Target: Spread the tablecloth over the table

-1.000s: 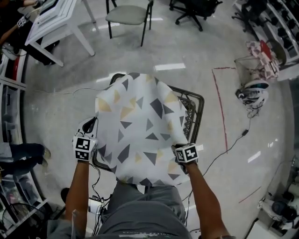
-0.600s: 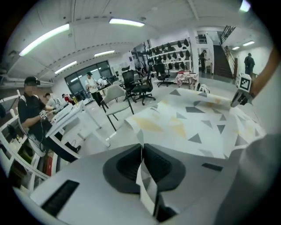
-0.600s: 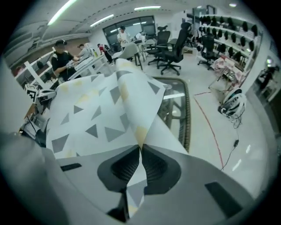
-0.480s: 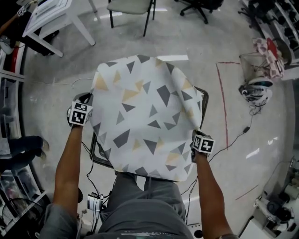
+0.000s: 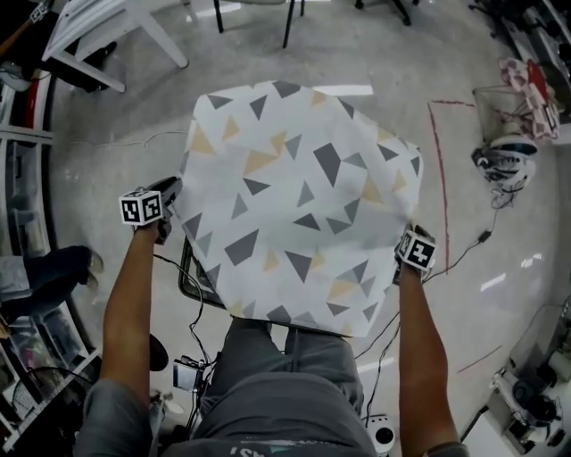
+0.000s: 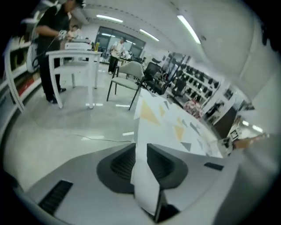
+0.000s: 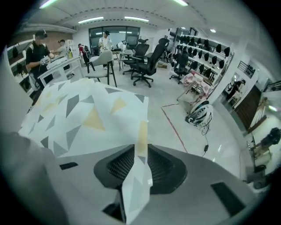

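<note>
The white tablecloth (image 5: 299,196) with grey and yellow triangles hangs stretched almost flat between my two grippers, above the black wire-frame table (image 5: 191,275), most of which it hides. My left gripper (image 5: 169,198) holds the cloth's left edge; in the left gripper view a fold of the cloth (image 6: 145,176) sits pinched between the pads. My right gripper (image 5: 406,234) holds the right edge, with a strip of cloth (image 7: 137,176) between its pads. Both pairs of jaws have just been opening a little, but the cloth still stays gripped in each.
A white table (image 5: 98,36) and chair legs (image 5: 254,13) stand at the far side. To the right lie a helmet (image 5: 504,161), a wire basket (image 5: 504,107) and a red tape line (image 5: 437,178). Cables (image 5: 183,294) trail under the table. A person's leg (image 5: 45,277) shows at left.
Both grippers have swung apart, the left outward and the right out to the right. The cloth, bunched over the table a second ago, now spreads wide and flatter between them.
</note>
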### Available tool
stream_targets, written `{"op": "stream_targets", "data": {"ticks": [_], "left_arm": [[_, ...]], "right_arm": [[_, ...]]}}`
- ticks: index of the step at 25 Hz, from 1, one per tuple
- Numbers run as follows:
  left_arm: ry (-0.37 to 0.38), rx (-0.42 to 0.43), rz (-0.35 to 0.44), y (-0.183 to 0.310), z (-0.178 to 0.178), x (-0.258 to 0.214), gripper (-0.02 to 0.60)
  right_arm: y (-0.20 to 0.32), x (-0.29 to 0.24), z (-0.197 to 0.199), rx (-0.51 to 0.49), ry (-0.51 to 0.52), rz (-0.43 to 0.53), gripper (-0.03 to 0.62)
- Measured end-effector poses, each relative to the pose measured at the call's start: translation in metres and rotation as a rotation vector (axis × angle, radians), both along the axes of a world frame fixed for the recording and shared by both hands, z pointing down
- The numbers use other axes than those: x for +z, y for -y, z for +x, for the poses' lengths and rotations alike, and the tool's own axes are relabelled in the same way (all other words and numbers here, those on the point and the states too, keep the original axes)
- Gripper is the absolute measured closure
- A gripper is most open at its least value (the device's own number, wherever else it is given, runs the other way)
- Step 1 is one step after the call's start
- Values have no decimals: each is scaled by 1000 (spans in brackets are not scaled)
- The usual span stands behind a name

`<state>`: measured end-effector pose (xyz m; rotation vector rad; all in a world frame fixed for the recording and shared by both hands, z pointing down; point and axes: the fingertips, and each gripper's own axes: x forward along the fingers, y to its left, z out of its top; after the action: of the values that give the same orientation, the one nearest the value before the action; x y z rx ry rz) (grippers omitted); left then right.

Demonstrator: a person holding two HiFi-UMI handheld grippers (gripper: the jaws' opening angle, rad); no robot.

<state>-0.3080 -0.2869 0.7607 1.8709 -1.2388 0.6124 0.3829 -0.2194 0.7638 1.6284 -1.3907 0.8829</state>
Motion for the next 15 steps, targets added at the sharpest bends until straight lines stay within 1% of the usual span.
{"op": "stream_targets", "data": {"ticks": [1,2,3,4,5,6,7,8,9,11,12,13,15], "left_arm": [[-81,-20,10,-11,-1,-1,521],[-150,-40,30,-22,-2,-2,507],[-206,-62,53,-31,-5,-3,492],[-245,-86,75,-40,-8,-5,472],[-258,-110,91,-46,-12,-4,451],[-239,-134,100,-50,-17,-2,413],[-207,-154,101,-54,-22,3,308],[-200,-165,96,-58,-23,7,285],[-245,-166,89,-62,-19,8,285],[-410,-133,90,-66,0,0,287],[-460,-104,104,-66,8,-7,287],[-474,-79,121,-66,11,-13,287],[-476,-42,144,-69,10,-25,295]], "right_arm": [[-10,-2,-3,4,-7,10,479],[-22,-2,-10,7,-2,15,469],[-38,1,-20,1,9,13,470],[-55,5,-33,-16,20,6,470],[-74,11,-47,-43,29,-6,470],[-92,17,-60,-72,32,-17,471],[-108,21,-72,-94,34,-28,475],[-124,24,-83,-109,40,-39,477],[-138,27,-92,-120,52,-52,480],[-161,34,-109,-137,85,-83,482],[-169,38,-117,-146,99,-96,484],[-176,40,-124,-156,109,-107,490],[-187,41,-140,-183,130,-118,499]]}}
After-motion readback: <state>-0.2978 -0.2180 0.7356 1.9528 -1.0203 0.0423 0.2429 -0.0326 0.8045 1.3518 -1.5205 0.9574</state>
